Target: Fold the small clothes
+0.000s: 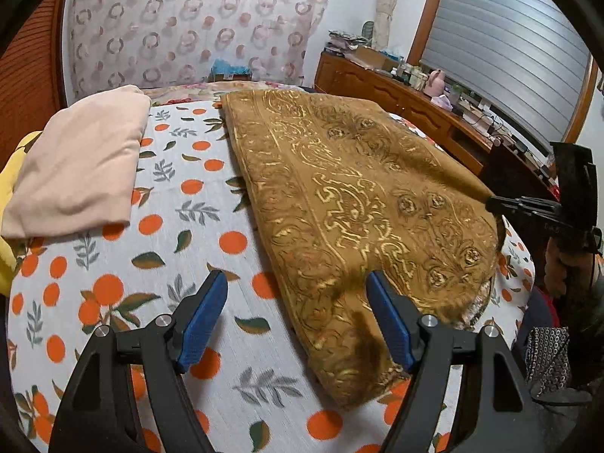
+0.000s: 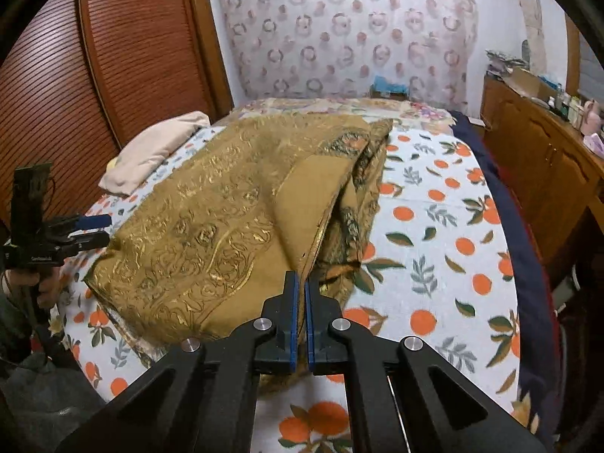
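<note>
A brown garment with gold patterns lies partly folded on the bed, also in the right wrist view. My left gripper is open and empty, just above the garment's near left edge. In the right wrist view the left gripper is at the garment's left edge. My right gripper is shut on a lifted brown fold of the garment. In the left wrist view the right gripper grips the garment's far right edge.
The bed has a white sheet with orange fruit print. A folded pale pink cloth lies at the back left, over something yellow. A wooden dresser with clutter stands to the right. A wooden wardrobe stands to the left.
</note>
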Demonstrator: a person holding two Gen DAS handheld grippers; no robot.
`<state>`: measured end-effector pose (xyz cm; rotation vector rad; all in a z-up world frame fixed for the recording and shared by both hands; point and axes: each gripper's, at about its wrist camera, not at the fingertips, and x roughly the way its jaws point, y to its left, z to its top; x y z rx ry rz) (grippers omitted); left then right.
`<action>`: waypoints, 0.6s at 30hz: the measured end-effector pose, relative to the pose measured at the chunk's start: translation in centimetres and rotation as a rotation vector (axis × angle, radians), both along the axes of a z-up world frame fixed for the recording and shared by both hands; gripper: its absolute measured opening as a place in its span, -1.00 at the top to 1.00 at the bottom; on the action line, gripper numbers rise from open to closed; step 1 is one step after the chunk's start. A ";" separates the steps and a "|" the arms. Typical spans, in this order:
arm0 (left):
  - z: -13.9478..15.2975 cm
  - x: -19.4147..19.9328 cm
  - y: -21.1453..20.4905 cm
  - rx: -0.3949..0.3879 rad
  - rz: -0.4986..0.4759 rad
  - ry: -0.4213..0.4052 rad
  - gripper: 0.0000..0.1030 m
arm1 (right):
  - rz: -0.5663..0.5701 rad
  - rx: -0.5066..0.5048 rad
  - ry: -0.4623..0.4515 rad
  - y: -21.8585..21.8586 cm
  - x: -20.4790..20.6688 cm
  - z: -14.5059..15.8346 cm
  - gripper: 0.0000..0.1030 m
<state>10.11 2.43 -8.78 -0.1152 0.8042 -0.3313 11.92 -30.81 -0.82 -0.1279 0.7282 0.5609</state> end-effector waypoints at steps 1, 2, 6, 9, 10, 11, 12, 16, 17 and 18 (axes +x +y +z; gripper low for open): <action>0.0 -0.1 0.0 0.001 -0.001 0.000 -0.49 | 0.002 -0.004 0.005 0.1 0.1 0.0 0.94; -0.1 -0.2 -0.1 0.004 -0.001 0.000 -0.49 | -0.001 -0.010 0.006 0.2 -0.2 -0.1 0.94; -0.3 -0.3 -0.3 0.019 0.001 0.002 -0.49 | -0.024 -0.036 -0.002 1.2 0.0 -0.5 0.70; -0.4 -0.4 -0.4 0.037 0.010 0.003 -0.49 | -0.031 -0.064 -0.008 1.7 -0.5 -1.4 0.15; -0.5 -0.4 -0.3 0.038 0.010 0.003 -0.49 | -0.032 -0.066 -0.001 2.0 -0.6 -2.0 0.10; -0.5 -0.4 -0.4 0.036 0.009 0.003 -0.49 | -0.036 -0.070 0.006 2.1 -0.5 -2.3 0.02; -0.5 -0.4 -0.4 0.034 0.008 0.005 -0.49 | -0.043 -0.073 0.009 2.0 -0.5 -2.4 -0.04; -0.7 -0.5 -0.6 0.039 0.001 0.009 -0.47 | -0.052 -0.068 0.025 1.9 -0.6 -3.2 -0.10; -0.8 -0.5 -0.7 0.038 -0.003 0.011 -0.37 | -0.052 -0.068 0.032 1.9 -0.7 -3.3 -0.10; -0.8 -0.5 -0.7 0.033 -0.008 0.016 -0.21 | -0.052 -0.066 0.042 1.9 -0.7 -3.5 -0.10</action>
